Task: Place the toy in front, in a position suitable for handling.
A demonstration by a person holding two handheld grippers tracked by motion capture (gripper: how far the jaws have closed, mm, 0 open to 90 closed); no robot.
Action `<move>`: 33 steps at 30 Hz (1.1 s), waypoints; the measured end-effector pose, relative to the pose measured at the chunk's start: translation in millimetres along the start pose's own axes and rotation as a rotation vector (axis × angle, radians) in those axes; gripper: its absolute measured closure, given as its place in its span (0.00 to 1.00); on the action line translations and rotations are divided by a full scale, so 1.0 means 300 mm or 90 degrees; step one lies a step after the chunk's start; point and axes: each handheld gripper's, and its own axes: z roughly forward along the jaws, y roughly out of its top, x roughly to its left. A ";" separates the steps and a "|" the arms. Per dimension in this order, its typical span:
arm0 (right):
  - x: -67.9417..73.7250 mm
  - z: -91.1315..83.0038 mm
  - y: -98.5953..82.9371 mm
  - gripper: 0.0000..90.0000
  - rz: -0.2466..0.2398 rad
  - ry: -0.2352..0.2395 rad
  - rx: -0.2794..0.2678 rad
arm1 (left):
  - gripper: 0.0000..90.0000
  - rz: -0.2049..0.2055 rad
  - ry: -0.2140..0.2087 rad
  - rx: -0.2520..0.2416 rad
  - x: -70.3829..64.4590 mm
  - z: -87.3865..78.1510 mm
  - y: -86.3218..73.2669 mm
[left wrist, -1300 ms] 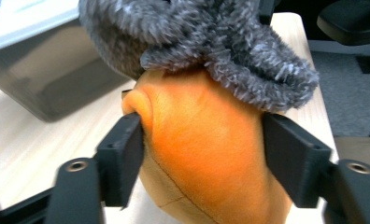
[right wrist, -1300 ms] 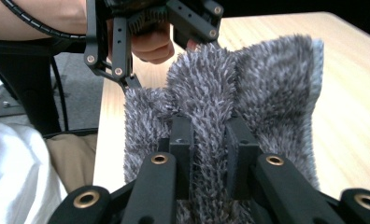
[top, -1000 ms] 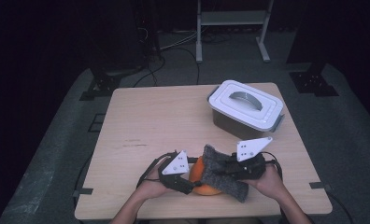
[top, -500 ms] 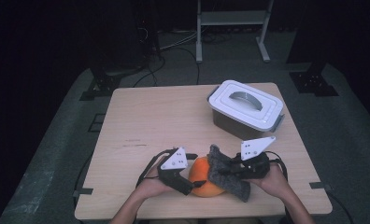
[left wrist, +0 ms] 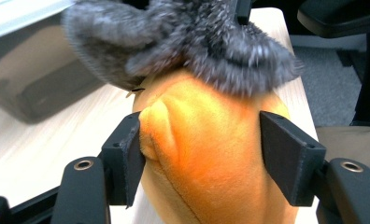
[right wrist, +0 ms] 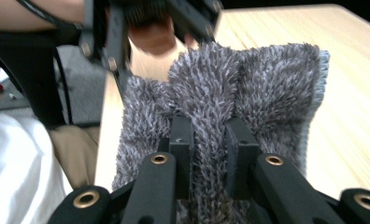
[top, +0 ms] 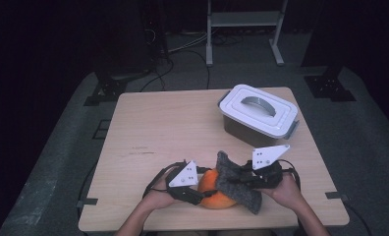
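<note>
Left gripper (left wrist: 199,154): jaws were spread wide and pressed into both sides of the orange plush toy (left wrist: 211,163), so it had a proper squeeze on it.
Right gripper (right wrist: 210,140): jaws nearly together, pinching a fold of the grey fuzzy cloth (right wrist: 248,84).
Hidden bits: the cloth draped over the toy's top, so the upper part of the toy was covered. In the left gripper view the toy ran off the bottom edge, and I honestly couldn't tell what it's meant to be.
Blurry bits: the other gripper and hand behind the cloth in the right gripper view were pretty smeared.
Toy look: soft, bright orange, rounded, with a seam down the front and a dent where the left jaw dug in.
Cloth look: shaggy grey pile, bunched up, with a stitched edge.
Where: toy (top: 214,189) sat near the table's (top: 153,128) front edge, about mid-way along, between both grippers.
Further out: a grey lidded box (top: 259,115) stood towards the far right corner, well apart.
</note>
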 end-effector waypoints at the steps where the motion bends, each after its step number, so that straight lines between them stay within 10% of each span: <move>1: -0.007 -0.003 -0.010 0.83 0.010 -0.001 0.002 | 0.36 -0.015 -0.003 -0.002 0.003 0.000 -0.003; 4: -0.018 -0.001 -0.028 0.83 0.022 -0.004 0.002 | 0.26 -0.047 -0.006 -0.001 0.005 0.007 0.006; 16: 0.010 0.018 0.006 0.83 0.001 0.013 -0.023 | 0.37 -0.004 -0.017 0.000 -0.015 0.003 0.013; 24: -0.018 0.000 -0.022 0.83 0.021 -0.018 -0.014 | 0.16 -0.060 -0.040 0.006 -0.014 0.028 0.020; 26: -0.016 0.001 -0.021 0.83 0.021 -0.020 -0.012 | 0.23 -0.041 -0.017 0.010 -0.017 0.027 0.019; 33: 0.029 0.010 0.010 0.83 -0.031 -0.002 -0.018 | 0.32 -0.101 0.010 0.006 0.020 0.015 0.002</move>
